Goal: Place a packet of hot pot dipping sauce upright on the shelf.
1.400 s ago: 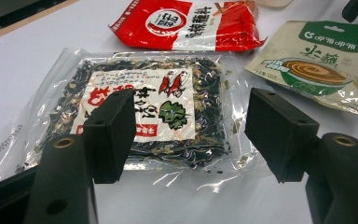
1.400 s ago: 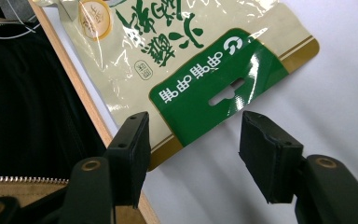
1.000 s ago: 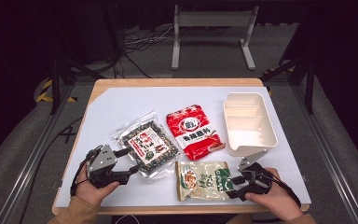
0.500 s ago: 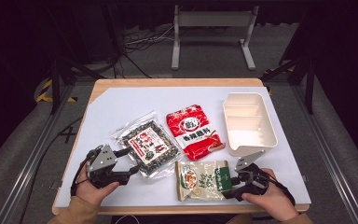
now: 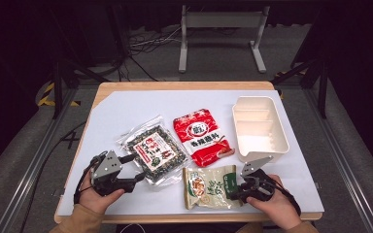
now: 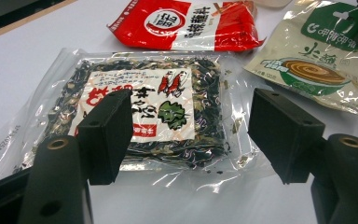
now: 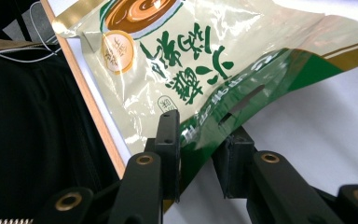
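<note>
Green-and-cream noodle packet [image 5: 209, 185] — right gripper [image 5: 236, 191] just closing on its green header edge — slick film may slip free if lifted.

On the table [image 5: 126, 111] we see the seaweed packet [image 5: 154, 154] left, sauce packet [image 5: 201, 137] beside it, noodle packet [image 5: 209, 186] nearest us, tray [image 5: 260, 127] far right.

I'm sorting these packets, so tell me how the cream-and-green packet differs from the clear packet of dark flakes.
The cream-and-green packet is opaque; the clear packet of dark flakes shows its contents. The cream-and-green packet's green end sits between the right tongs, which have just been closing; the clear packet lies flat ahead of the open left tongs. Both carry printed labels.
</note>
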A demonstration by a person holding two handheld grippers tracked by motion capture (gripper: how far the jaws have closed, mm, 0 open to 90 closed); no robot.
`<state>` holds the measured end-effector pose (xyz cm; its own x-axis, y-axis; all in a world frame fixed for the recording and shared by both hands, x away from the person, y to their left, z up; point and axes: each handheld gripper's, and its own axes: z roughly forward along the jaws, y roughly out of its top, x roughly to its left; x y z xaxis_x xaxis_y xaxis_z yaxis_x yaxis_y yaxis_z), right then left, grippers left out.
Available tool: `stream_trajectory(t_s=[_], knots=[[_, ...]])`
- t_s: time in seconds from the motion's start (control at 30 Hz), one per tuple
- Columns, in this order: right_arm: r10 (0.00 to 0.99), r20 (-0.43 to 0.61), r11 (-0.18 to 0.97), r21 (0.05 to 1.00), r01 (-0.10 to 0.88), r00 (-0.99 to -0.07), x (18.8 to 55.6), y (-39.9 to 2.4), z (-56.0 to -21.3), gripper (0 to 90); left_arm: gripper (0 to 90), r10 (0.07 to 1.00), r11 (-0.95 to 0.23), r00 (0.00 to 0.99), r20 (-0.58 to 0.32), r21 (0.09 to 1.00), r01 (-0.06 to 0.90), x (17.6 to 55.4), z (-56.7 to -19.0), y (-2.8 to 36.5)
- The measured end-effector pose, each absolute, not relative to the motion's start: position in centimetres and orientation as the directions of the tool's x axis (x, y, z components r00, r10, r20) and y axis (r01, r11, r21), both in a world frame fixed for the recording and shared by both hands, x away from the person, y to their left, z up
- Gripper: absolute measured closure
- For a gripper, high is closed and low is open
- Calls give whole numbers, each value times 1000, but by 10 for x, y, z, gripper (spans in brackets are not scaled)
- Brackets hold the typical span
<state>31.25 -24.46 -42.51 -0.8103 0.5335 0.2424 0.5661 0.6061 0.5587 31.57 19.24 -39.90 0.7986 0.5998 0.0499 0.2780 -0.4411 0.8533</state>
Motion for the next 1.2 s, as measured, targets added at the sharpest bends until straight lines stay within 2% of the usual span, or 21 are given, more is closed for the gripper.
stream_trajectory(t_s=[0.3, 0.53, 1.2], knots=[[539, 264, 603, 542, 586, -800, 316, -241, -428, 844, 336, 590, -452, 805, 61, 851, 266, 316, -400, 190], [547, 258, 601, 541, 589, -796, 315, -239, -422, 888, 349, 557, -443, 828, 58, 864, 238, 317, -398, 191], [532, 240, 549, 632, 547, -812, 317, -238, -373, 899, 401, 575, -430, 817, 50, 867, 250, 318, -396, 195]])
